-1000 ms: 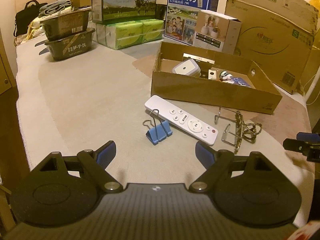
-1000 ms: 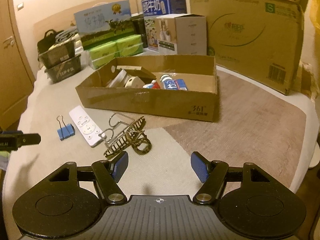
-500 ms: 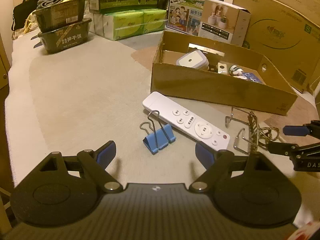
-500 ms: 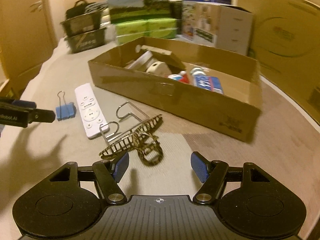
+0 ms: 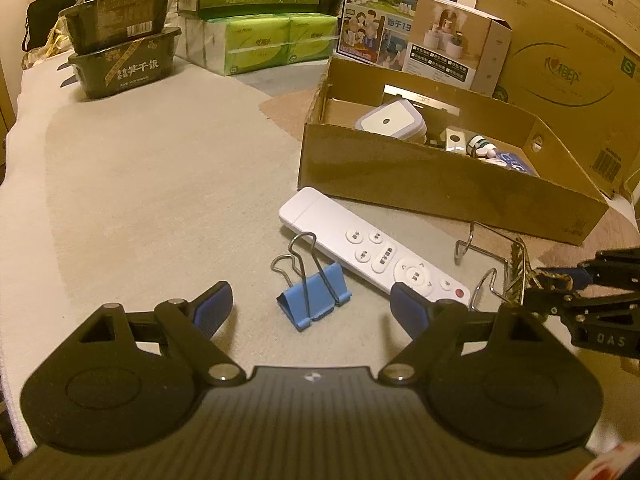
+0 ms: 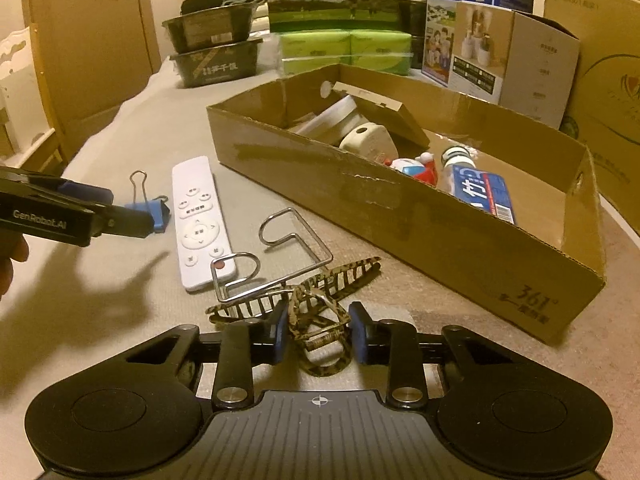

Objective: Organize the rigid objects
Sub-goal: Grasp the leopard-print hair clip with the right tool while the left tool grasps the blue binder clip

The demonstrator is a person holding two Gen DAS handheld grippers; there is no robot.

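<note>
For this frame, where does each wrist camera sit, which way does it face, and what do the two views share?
Left wrist: behind the open left gripper, facing the blue binder clip; the right gripper enters from the right.
Right wrist: behind the right gripper, closing around the leopard hair claw; the left gripper enters from the left.
Shared: white remote, wire hook, cardboard box.

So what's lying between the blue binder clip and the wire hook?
The white remote lies between the blue binder clip and the wire hook, its red-button end near the hook; clearest in the right wrist view.
</note>
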